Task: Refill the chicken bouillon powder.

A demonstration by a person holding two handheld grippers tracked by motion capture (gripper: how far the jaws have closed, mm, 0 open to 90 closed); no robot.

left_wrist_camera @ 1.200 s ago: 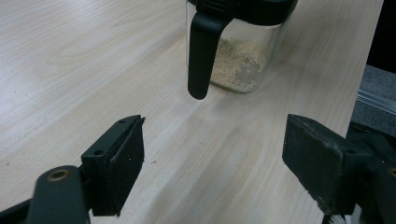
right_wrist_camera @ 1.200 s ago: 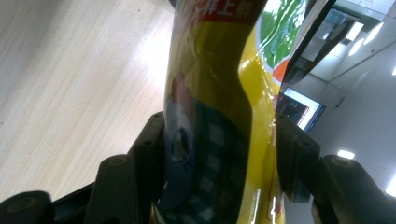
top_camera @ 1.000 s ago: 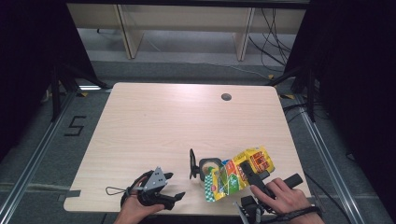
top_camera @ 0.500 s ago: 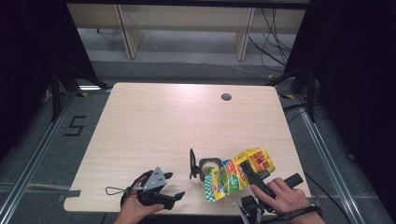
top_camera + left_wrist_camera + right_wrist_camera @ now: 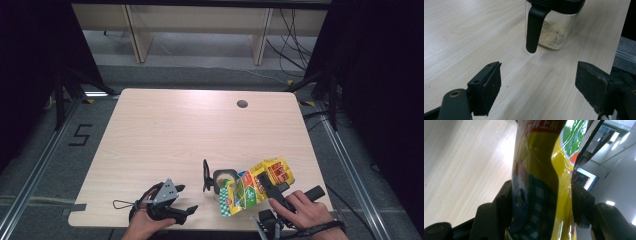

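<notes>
A clear jar (image 5: 223,181) (image 5: 554,30) with a black rim holds beige powder, and its black lid (image 5: 205,175) stands flipped open to the left. A yellow and green printed bag (image 5: 252,185) (image 5: 541,177) lies tilted over the jar's mouth, its low end at the jar. My right gripper (image 5: 272,192) (image 5: 541,202) is shut on the bag, both pads pressing its sides. My left gripper (image 5: 186,207) (image 5: 537,85) rests open near the table's front edge, left of the jar, with nothing between its jaws. In the left gripper view the jar's black flap (image 5: 534,27) hangs ahead of the jaws.
The light wooden table (image 5: 190,130) has a round cable hole (image 5: 242,104) at the back right. Black frame legs and cables stand on the floor around it. The table's right edge (image 5: 621,37) runs close beside the jar in the left gripper view.
</notes>
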